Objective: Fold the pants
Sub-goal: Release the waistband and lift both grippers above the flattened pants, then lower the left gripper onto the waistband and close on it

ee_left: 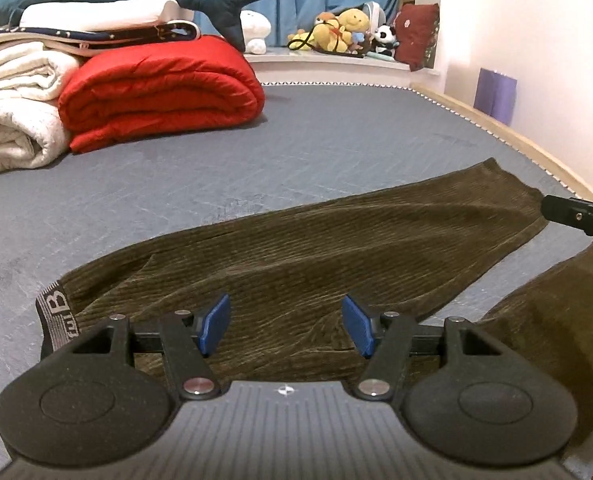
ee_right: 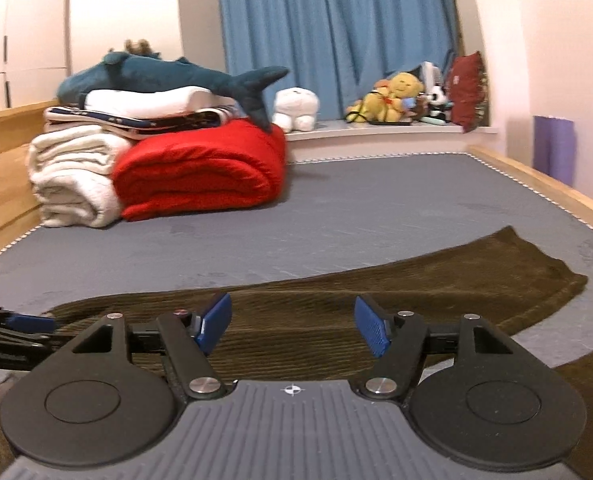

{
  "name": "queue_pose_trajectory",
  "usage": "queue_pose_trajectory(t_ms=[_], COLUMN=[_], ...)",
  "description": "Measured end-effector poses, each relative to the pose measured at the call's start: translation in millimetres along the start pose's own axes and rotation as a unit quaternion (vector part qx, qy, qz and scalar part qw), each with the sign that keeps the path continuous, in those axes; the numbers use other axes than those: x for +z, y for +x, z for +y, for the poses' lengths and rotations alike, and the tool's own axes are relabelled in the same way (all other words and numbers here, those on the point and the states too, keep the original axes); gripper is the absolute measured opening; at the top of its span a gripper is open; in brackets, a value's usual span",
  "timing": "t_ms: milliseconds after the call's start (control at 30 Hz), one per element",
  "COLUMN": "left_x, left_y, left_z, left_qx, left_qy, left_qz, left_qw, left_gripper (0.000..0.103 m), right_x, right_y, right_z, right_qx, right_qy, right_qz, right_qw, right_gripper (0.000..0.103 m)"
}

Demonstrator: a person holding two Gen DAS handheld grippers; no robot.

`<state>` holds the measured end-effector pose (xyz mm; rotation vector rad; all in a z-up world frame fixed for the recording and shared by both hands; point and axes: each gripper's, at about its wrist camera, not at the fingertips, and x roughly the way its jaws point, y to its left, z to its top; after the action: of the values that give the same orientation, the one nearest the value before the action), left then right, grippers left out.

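Corduroy pants point(ee_left: 316, 240) lie spread on the bed point(ee_left: 256, 152), legs apart. Both left tongs point(ee_left: 286, 326) and right tongs point(ee_right: 292, 326) hang released, grasping nothing. A shallow pinch could catch one layer only, leaving the fold crooked.

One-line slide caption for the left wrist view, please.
Left gripper open above brown corduroy pants spread on the grey bed.

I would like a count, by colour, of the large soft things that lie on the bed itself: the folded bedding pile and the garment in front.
Red: 1, the folded red quilt
White or cream: 2, the rolled cream blanket and the white pillow
Dark blue: 2, the starred blanket and the plush shark
Olive brown: 1, the corduroy pants
Total: 6
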<state>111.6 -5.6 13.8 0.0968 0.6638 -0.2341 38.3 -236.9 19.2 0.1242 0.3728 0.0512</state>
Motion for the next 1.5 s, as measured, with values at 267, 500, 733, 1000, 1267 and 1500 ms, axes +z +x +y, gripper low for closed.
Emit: queue_pose_trajectory(t_ms=[267, 500, 733, 1000, 1267, 1500], left_x=[-2.6, -5.0, -7.0, -7.1, -9.4, -9.7], left_y=[6.1, 8.9, 9.1, 6.1, 9.8, 12.5], left_z=[-0.6, -2.0, -0.4, 1.4, 2.0, 2.0], left_qx=[-0.019, -0.019, -0.03, -0.035, -0.028, -0.029], left_qy=[0.008, 0.019, 0.022, 0.021, 0.019, 0.017], left_qz=[0.011, 0.014, 0.019, 0.017, 0.031, 0.036], left_qw=[0.9997, 0.9995, 0.9991, 0.999, 0.999, 0.9988], left_gripper=[0.048, 0.043, 0.029, 0.012, 0.013, 0.013], right_x=[-2.5, -0.8, 2.0, 1.4, -1.4, -4.1], right_y=[14.8, 21.7, 23.3, 23.6, 24.2, 24.2], right_z=[-12.1, -5.5, -4.4, -5.0, -4.5, -2.0], right_qx=[0.021, 0.026, 0.034, 0.044, 0.046, 0.058], right_qy=[0.028, 0.014, 0.014, 0.012, 0.01, 0.003], right_qz=[0.032, 0.04, 0.047, 0.051, 0.052, 0.057], right_qw=[0.999, 0.999, 0.998, 0.998, 0.997, 0.997], right_gripper=[0.071, 0.07, 0.064, 0.036, 0.036, 0.036])
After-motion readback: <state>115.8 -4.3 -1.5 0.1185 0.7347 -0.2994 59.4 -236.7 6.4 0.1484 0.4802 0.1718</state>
